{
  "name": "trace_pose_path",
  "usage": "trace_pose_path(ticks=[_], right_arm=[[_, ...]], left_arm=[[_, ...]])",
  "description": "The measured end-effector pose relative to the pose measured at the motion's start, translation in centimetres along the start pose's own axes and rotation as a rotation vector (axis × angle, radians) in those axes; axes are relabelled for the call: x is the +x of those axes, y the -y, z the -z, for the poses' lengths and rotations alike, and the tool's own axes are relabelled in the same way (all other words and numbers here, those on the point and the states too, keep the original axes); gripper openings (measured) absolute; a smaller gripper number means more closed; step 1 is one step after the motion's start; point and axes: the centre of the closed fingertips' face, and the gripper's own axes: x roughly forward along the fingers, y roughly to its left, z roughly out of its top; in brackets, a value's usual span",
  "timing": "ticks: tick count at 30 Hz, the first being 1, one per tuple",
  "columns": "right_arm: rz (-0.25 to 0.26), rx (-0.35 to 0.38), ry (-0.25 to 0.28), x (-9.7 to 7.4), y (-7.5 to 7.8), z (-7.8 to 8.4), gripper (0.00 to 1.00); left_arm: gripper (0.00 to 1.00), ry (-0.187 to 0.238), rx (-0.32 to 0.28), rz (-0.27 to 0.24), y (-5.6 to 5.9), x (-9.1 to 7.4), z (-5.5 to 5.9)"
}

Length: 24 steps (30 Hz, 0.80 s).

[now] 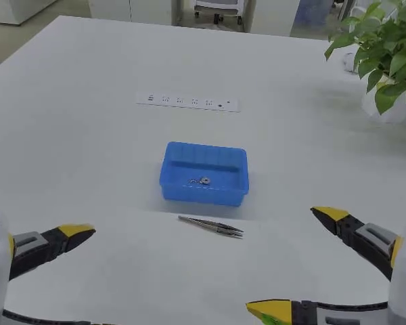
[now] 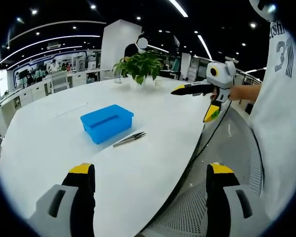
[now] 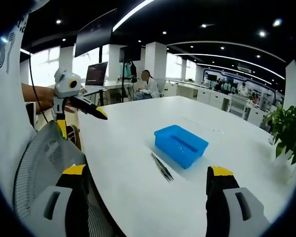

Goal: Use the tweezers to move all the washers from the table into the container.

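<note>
Head view looks down into the blue box (image 1: pixel 204 172), and on its floor lies a small silvery cluster, the washers (image 1: pixel 201 181); I cannot count them. Both gripper views catch the box from the side, with its smooth plastic walls and rim, and its floor is too small there to read.

The box is rectangular and open-topped. It sits near the middle of the white table (image 1: pixel 88 169). The tweezers (image 1: pixel 211 225), slim and metallic, lie flat on the table just beside the box's near wall, not touching it, and neither claw touches them.

Left gripper (image 2: pixel 150 170) hangs over the table's near edge. Its black, yellow-tipped jaws are spread wide with nothing between them. Right gripper (image 3: pixel 148 171) is spread just as wide and is bare too. Each gripper view also catches the other claw held up in a hand at the table's side, well apart from the box. From the side views the table edge curves, and a grey mesh chair back (image 3: pixel 44 153) stands close to the person.

Beyond the box a flat white power strip (image 1: pixel 187 102) lies on the tabletop. A leafy green plant (image 1: pixel 386 47) in a white pot stands at the far right corner.
</note>
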Motion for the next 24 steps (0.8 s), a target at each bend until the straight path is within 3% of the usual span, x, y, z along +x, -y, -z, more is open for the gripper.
trace_pose_path(ticks=[8, 18, 24], right_arm=[[-0.027, 0.031, 0.023, 0.0, -0.5, -0.4, 1.00], [-0.103, 0.018, 0.002, 0.1, -1.8, 0.0, 1.00], [-0.113, 0.022, -0.004, 0.1, -2.0, 0.4, 1.00]], left_arm=[[0.99, 0.010, 0.028, 0.023, 0.5, 0.4, -0.8], [0.99, -0.001, 0.058, 0.034, 0.5, 0.1, -0.9], [0.99, 0.001, 0.069, 0.035, 0.8, 0.2, -1.1]])
